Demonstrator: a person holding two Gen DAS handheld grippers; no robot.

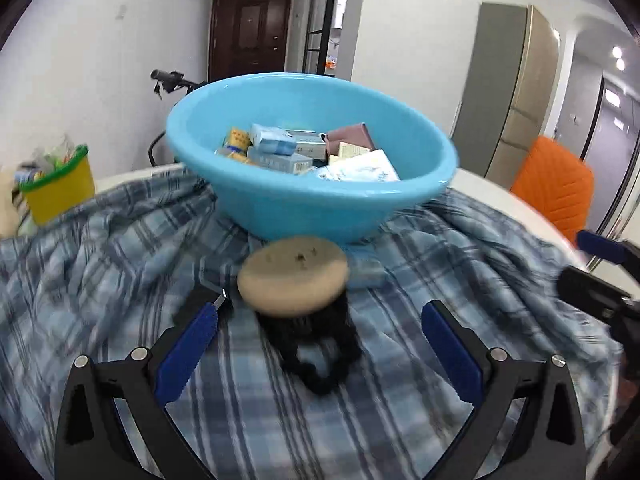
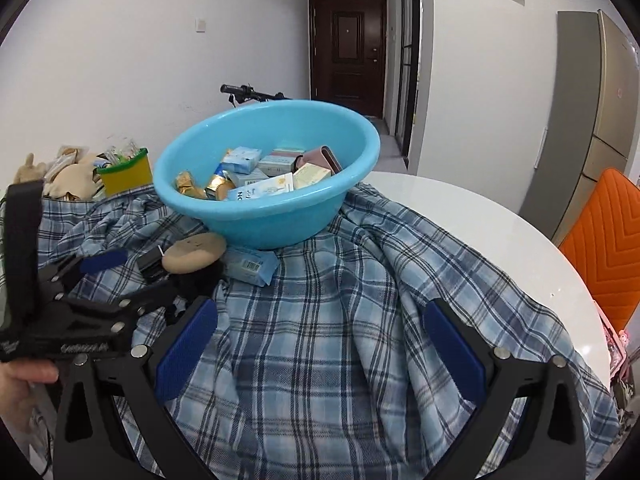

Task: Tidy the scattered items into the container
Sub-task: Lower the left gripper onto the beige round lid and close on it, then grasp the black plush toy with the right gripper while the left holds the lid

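I am facing white walls (image 2: 120, 60) and a dark brown door (image 2: 347, 46) down the hall; an orange chair (image 2: 608, 248) is sitting beside the white table (image 2: 480, 220).

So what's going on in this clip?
A person is tidying small items into a blue basin that sits on a plaid cloth and already holds several boxes and packets. The left gripper, open, is closing in on a round beige-topped brush with black bristles just in front of the basin. A light blue packet lies beside it. The right gripper is open and empty over the cloth.
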